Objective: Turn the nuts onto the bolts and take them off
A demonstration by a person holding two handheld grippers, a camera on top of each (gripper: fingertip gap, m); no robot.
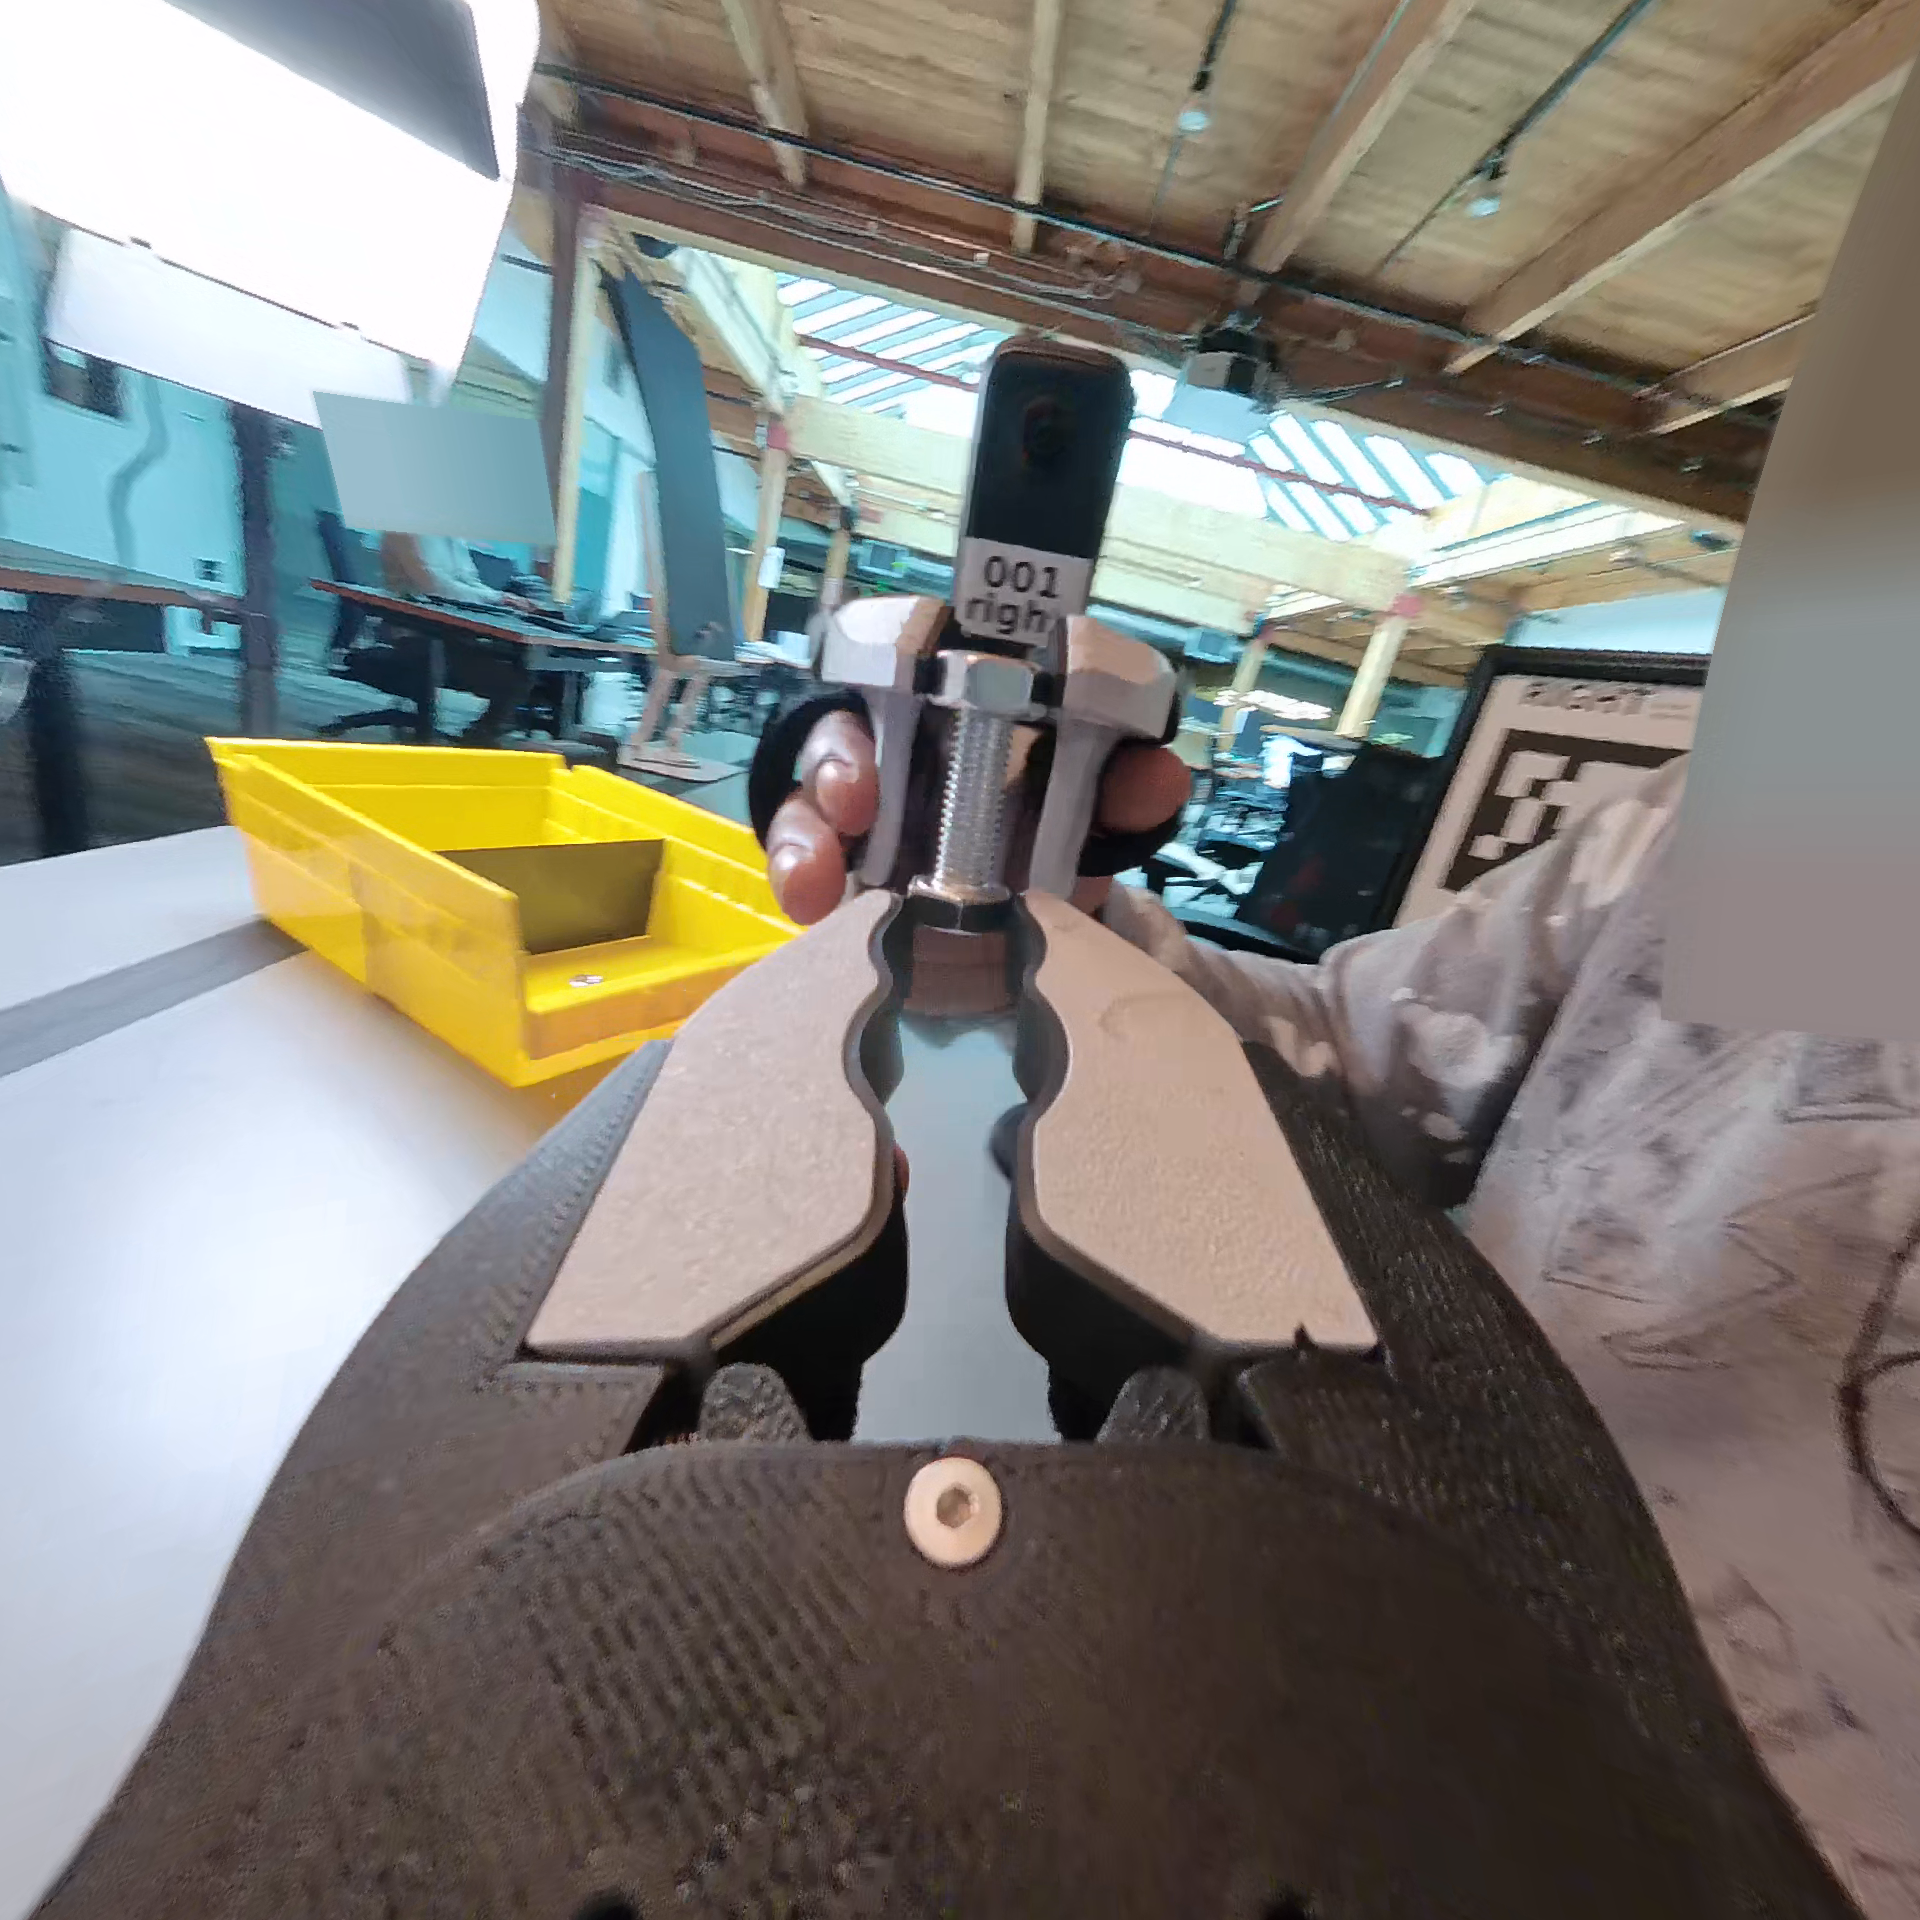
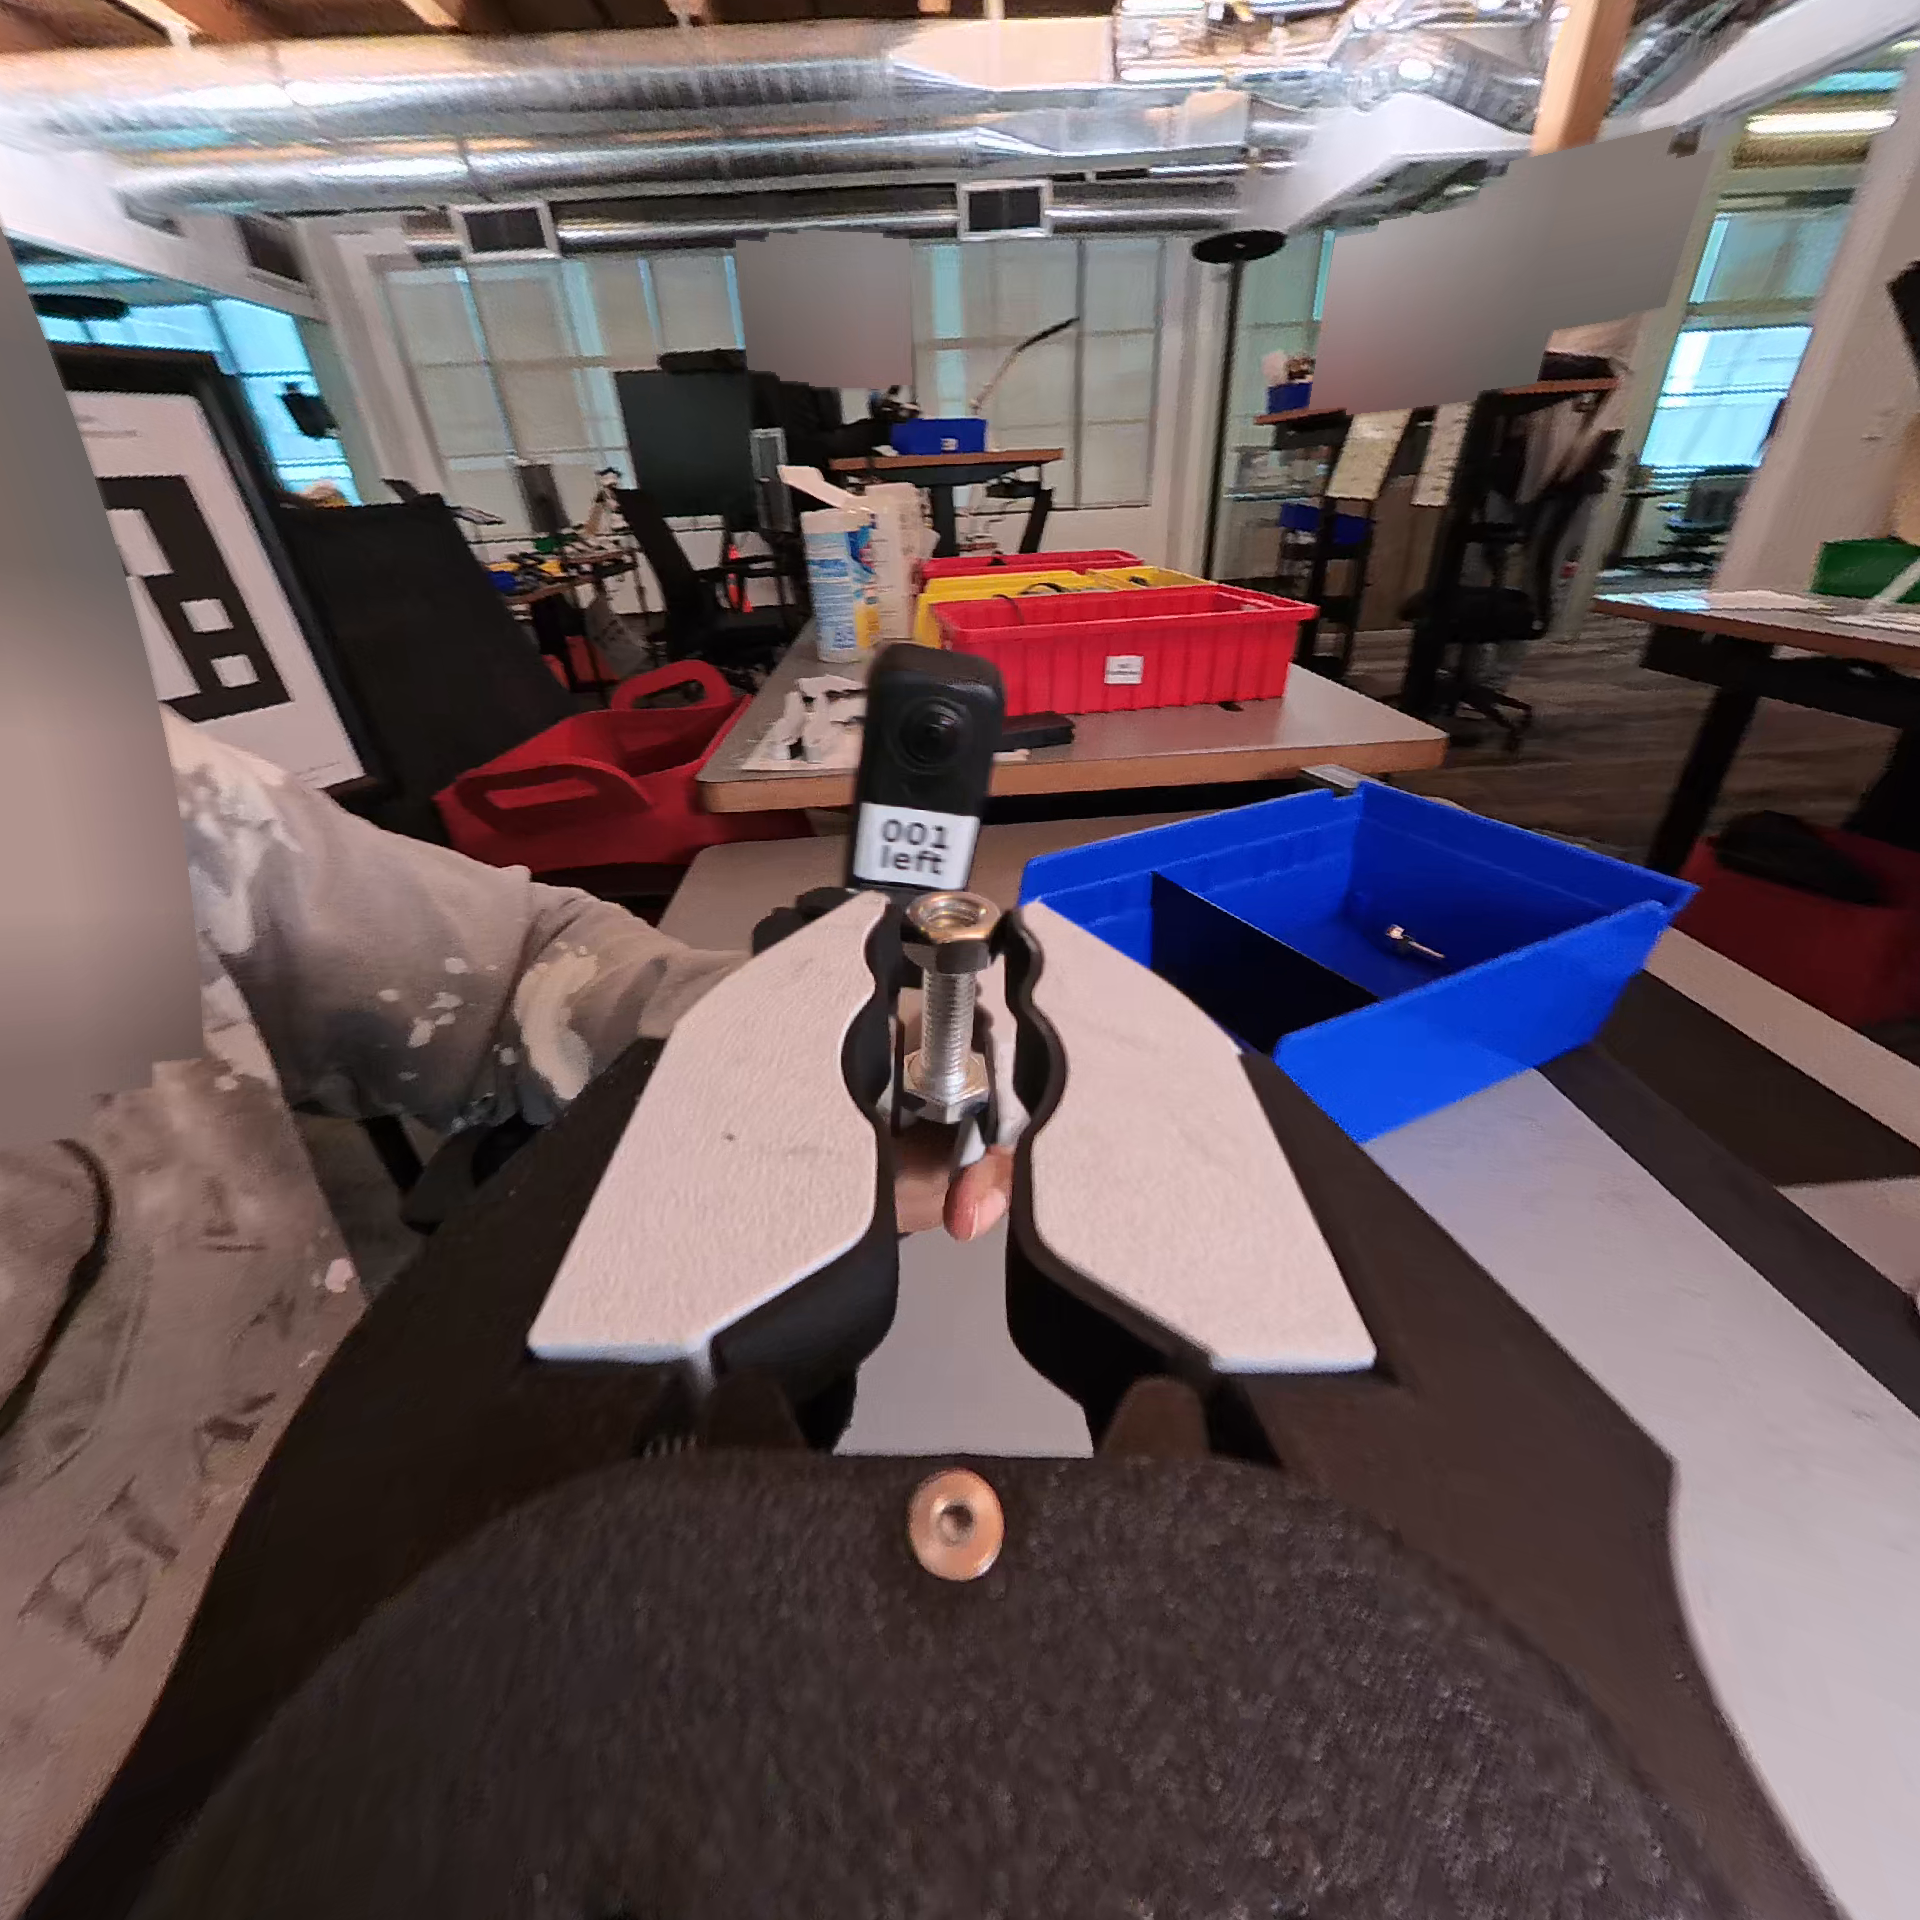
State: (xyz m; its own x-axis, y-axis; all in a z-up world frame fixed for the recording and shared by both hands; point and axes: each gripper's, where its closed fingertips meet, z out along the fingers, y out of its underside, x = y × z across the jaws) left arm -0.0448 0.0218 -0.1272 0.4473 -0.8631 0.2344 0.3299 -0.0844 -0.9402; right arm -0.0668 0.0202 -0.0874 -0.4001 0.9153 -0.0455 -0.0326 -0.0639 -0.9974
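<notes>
The bolt hangs in the air between two facing tongs, above the worktop. The left tongs pinch a nut at one end; the right tongs pinch the nut at the other. Yellow bin and blue bin sit well apart on either side (open room between). Fingers wrap the far handle.

Left gripper and right gripper face each other tip to tip above the table, both level, jaws drawn in close. A hand wraps the right gripper's handle. Light spattered sleeve runs behind the left gripper.
</notes>
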